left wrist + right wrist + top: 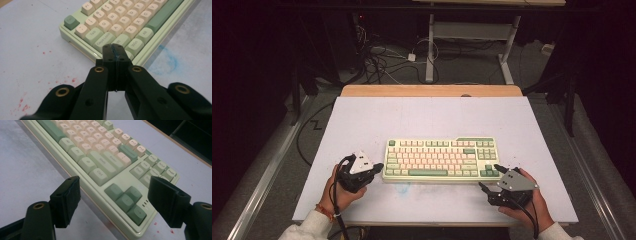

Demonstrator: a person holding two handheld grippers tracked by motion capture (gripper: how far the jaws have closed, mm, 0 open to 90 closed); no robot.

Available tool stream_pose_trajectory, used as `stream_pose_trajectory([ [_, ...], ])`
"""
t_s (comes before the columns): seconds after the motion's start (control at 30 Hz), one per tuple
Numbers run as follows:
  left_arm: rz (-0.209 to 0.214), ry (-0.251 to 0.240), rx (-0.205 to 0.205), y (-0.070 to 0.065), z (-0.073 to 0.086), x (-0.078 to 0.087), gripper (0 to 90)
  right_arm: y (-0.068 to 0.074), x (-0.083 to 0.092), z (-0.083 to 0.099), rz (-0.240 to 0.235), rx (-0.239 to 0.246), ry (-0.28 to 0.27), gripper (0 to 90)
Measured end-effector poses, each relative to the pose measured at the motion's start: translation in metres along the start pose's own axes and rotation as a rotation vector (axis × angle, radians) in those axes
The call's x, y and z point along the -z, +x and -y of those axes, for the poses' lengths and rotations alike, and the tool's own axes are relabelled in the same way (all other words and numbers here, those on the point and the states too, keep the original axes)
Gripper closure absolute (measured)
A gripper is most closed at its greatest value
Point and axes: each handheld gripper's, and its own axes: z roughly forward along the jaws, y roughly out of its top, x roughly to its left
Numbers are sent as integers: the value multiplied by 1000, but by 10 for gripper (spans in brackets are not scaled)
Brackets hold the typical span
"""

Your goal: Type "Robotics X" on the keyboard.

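Left hand-held gripper (374,168) pressed together at keyboard (439,159) corner, right hand-held gripper (490,178) spread, both low.

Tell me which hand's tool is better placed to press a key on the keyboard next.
Left: its tool is shut into one tip, poised over the keyboard corner by Ctrl. The right tool stands open, astride the arrow keys.

Keyboard (439,159): pale green case, cream and pinkish keys, sage-green modifiers, darker green Esc and arrow cluster. My left gripper (115,51) is black with brass-coloured rivets; my right gripper (113,202) black too, grey plate on top. Table (362,120) is pale lilac-white, speckled red, one blue smudge, light wood far edge
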Motion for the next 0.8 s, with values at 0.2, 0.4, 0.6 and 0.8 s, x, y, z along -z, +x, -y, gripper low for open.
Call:
stream_pose_trajectory([
  [0.2,23,-5,-29,-4,-21,-9,874,-1,0,0,0,-2,3,265],
  [0.4,41,22,-69,-11,-39,-25,874,-1,-1,1,-1,-2,6,265],
  [0.6,67,49,-101,-15,-54,-44,875,0,-1,1,-6,3,11,265],
  [0.8,66,76,-120,-16,-61,-56,875,-1,-2,2,-6,1,16,265],
])
